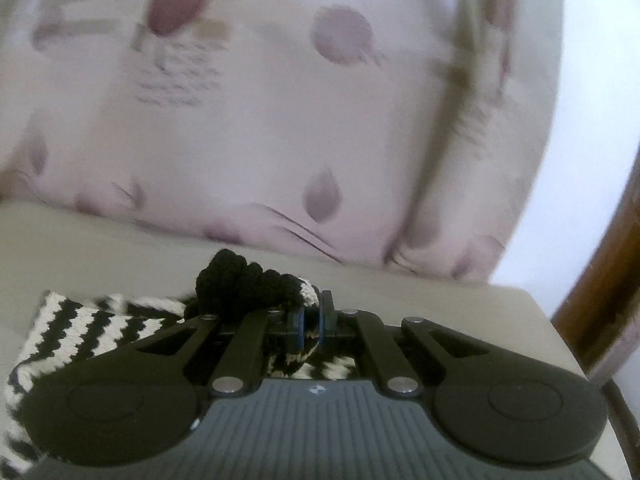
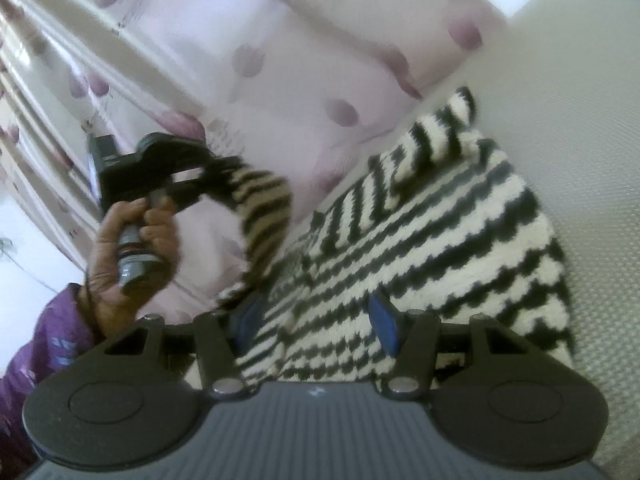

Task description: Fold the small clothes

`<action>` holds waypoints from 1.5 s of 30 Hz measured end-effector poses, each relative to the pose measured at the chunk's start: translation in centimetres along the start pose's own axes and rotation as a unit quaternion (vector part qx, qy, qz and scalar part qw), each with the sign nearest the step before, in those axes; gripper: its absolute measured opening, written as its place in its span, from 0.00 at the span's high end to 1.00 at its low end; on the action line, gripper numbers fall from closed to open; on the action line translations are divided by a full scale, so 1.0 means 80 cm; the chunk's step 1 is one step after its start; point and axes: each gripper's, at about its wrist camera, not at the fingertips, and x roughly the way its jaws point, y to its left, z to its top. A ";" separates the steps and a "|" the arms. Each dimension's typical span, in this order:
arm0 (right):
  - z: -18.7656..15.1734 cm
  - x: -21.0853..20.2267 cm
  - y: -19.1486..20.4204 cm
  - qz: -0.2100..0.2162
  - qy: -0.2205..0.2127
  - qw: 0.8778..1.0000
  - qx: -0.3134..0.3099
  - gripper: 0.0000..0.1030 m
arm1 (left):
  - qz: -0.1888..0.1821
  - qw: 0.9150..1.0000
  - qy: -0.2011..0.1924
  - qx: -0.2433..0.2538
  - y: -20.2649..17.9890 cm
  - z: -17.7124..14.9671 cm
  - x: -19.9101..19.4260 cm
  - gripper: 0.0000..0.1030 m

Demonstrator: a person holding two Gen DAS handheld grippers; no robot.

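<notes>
My left gripper (image 1: 311, 322) has its fingers pinched tight on the sweater's (image 2: 420, 248) black cuff (image 1: 240, 280), lifting that sleeve. The sweater lies on the pale surface (image 2: 580, 160). My right gripper (image 2: 316, 326) fingers are released above it. It looks soft, thick and floppy; edges and cuffs seem the best spots to grab.

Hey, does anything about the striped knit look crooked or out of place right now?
Yes. One sleeve of the striped knit is lifted off the pale surface, arching up to the left claw, which is shut on its bunched black cuff. The body lies flat, so the garment looks lopsided, mid-fold. Right claw hovers open over it.
</notes>
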 end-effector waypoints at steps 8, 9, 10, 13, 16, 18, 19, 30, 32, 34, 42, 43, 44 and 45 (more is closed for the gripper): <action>0.007 -0.020 -0.015 0.021 -0.016 0.999 0.022 0.45 | -0.021 0.998 0.039 0.034 -0.074 -0.044 0.049 0.95; 0.008 -0.022 -0.017 0.024 -0.018 0.999 0.025 0.45 | -0.023 0.998 0.043 0.035 -0.079 -0.049 0.054 0.95; 0.009 -0.024 -0.019 0.027 -0.020 0.999 0.029 0.45 | -0.030 0.998 0.049 0.036 -0.084 -0.054 0.060 0.94; 0.012 -0.030 -0.026 0.034 -0.027 0.998 0.038 0.45 | -0.054 0.996 0.059 0.042 -0.095 -0.068 0.069 0.94; 0.014 -0.037 -0.032 0.038 -0.034 0.998 0.045 0.45 | -0.063 0.994 0.058 0.062 -0.110 -0.079 0.074 0.94; 0.014 -0.041 -0.033 0.039 -0.037 0.997 0.047 0.45 | -0.070 0.993 0.059 0.070 -0.116 -0.082 0.077 0.92; 0.014 -0.042 -0.033 0.038 -0.039 0.997 0.048 0.45 | -0.081 0.992 0.060 0.076 -0.120 -0.083 0.079 0.86; 0.017 -0.057 -0.045 0.018 -0.058 0.996 0.071 0.37 | -0.104 0.987 -0.053 0.111 -0.106 -0.078 -0.017 0.08; 0.016 -0.059 -0.041 0.011 -0.063 0.996 0.062 0.37 | -0.082 0.987 -0.073 0.114 -0.076 -0.081 -0.042 0.05; 0.017 -0.061 -0.032 0.008 -0.065 0.997 0.043 0.37 | -0.048 0.989 -0.094 0.108 -0.037 -0.090 -0.065 0.05; 0.116 -0.006 0.025 -0.066 -0.039 0.989 -0.125 0.38 | 0.089 0.993 -0.075 0.034 0.136 -0.128 -0.085 0.05; 0.129 0.010 0.026 -0.082 -0.037 0.986 -0.142 0.38 | 0.092 0.993 -0.072 0.021 0.152 -0.130 -0.088 0.05; 0.144 0.032 0.026 -0.101 -0.029 0.981 -0.161 0.38 | 0.098 0.993 -0.071 0.011 0.166 -0.133 -0.088 0.05; 0.157 0.054 0.023 -0.113 -0.017 0.978 -0.172 0.38 | 0.110 0.991 -0.070 0.005 0.176 -0.135 -0.088 0.05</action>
